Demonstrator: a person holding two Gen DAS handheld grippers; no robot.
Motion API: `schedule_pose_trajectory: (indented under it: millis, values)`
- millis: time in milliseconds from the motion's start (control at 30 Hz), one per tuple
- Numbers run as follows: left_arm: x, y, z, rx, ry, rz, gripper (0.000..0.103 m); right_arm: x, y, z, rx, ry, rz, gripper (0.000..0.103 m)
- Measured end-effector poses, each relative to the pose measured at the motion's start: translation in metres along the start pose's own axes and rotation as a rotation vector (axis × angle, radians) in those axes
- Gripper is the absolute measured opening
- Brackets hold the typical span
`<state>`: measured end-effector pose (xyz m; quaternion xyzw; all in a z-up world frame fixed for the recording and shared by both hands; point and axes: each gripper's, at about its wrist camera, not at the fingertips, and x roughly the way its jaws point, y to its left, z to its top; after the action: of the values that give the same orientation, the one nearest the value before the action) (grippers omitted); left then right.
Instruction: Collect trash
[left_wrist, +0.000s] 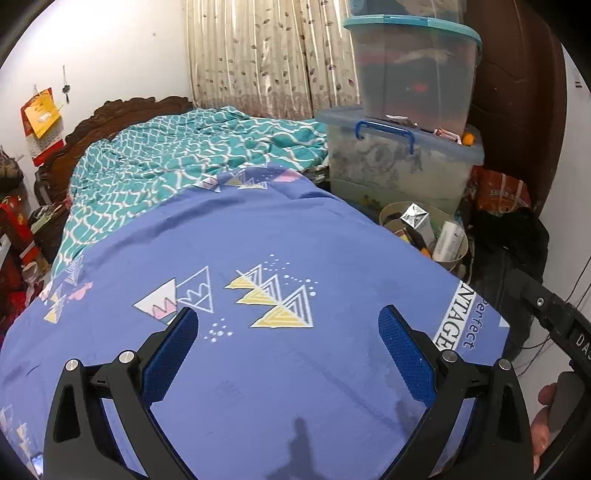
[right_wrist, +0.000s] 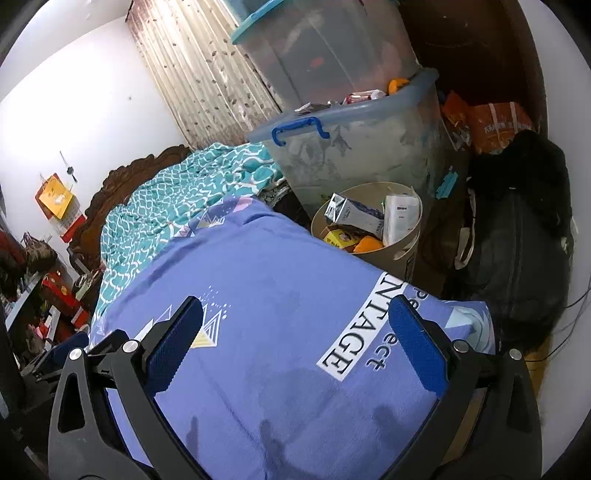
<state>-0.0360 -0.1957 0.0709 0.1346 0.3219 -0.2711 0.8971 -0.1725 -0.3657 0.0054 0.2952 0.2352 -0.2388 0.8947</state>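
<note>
A round beige trash bin stands on the floor beside the bed, holding a silver-blue carton, a white packet, a yellow box and an orange piece. It also shows in the left wrist view at the right. My left gripper is open and empty over the blue bedsheet. My right gripper is open and empty over the same sheet, short of the bin.
Two stacked clear storage boxes stand behind the bin. A black bag and an orange bag lie at the right. A teal quilt covers the far bed, with a carved headboard and curtain.
</note>
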Motion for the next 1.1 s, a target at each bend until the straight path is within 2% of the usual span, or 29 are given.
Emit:
schedule_pose_trajectory:
  millis: [167,533,867,1100]
  values:
    - [-0.008,0.004,-0.004,0.001,-0.017,0.033,0.094,-0.004,0.009,-0.005,-0.023,0.01,0.009,0.099]
    - [-0.014,0.005,-0.004,0.005,-0.03,0.031,0.094,-0.006,0.013,-0.007,-0.031,0.008,0.01,0.099]
    - [-0.01,-0.004,-0.005,0.033,-0.027,0.007,0.094,-0.009,0.011,-0.007,-0.024,-0.006,-0.002,0.099]
    - [-0.012,-0.003,-0.005,0.018,-0.025,-0.019,0.094,-0.009,0.01,-0.007,-0.02,-0.009,-0.014,0.099]
